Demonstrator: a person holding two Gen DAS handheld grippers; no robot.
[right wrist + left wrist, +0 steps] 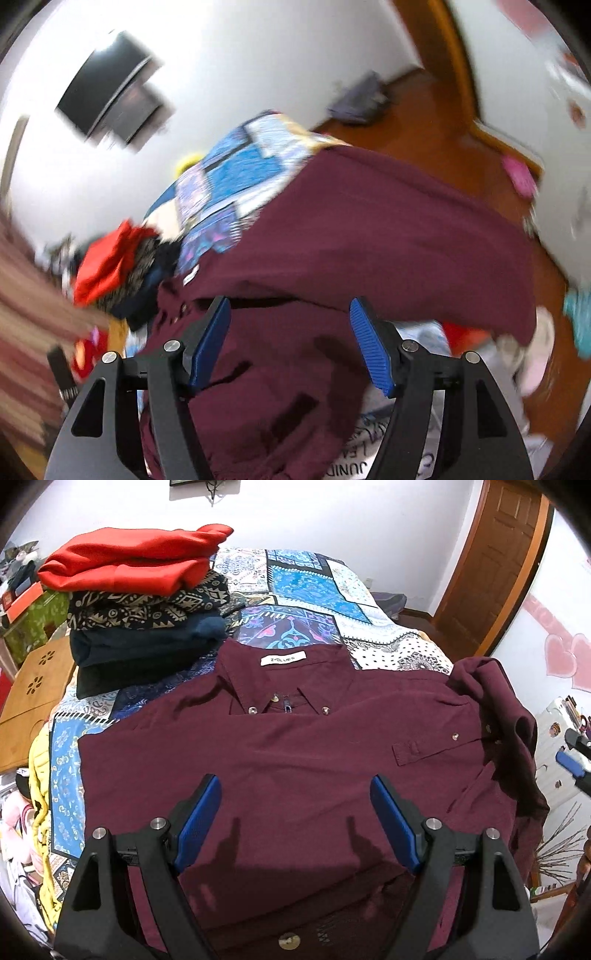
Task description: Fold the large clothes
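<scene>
Both pairs of fingers are spread wide and hold nothing: my left gripper [295,823] hangs over the lower front of the shirt, and my right gripper [291,343] sits above a rumpled part of the same cloth in a badly blurred view. Largest around me is the bed [314,590] with its blue patchwork cover, and on it the maroon shirt [295,746] lies face up, collar away from my left fingers [199,823] and hem toward them, so its long axis runs straight ahead of me. To the far left of the collar stands a stack of folded clothes [144,605], red on top, patterned and navy beneath, apart from the shirt. One side of the shirt looks flat; the sleeve [491,709] on the right is bunched up and flopped over the body, with a buttoned cuff [424,747] lying across the chest. Smallest, a white neck label [282,659] marks the collar's middle. I judge the bunched sleeve is the next job, and it lies right of my left fingers, so my right hand seems nearer to it, though the blur keeps me from being sure.
</scene>
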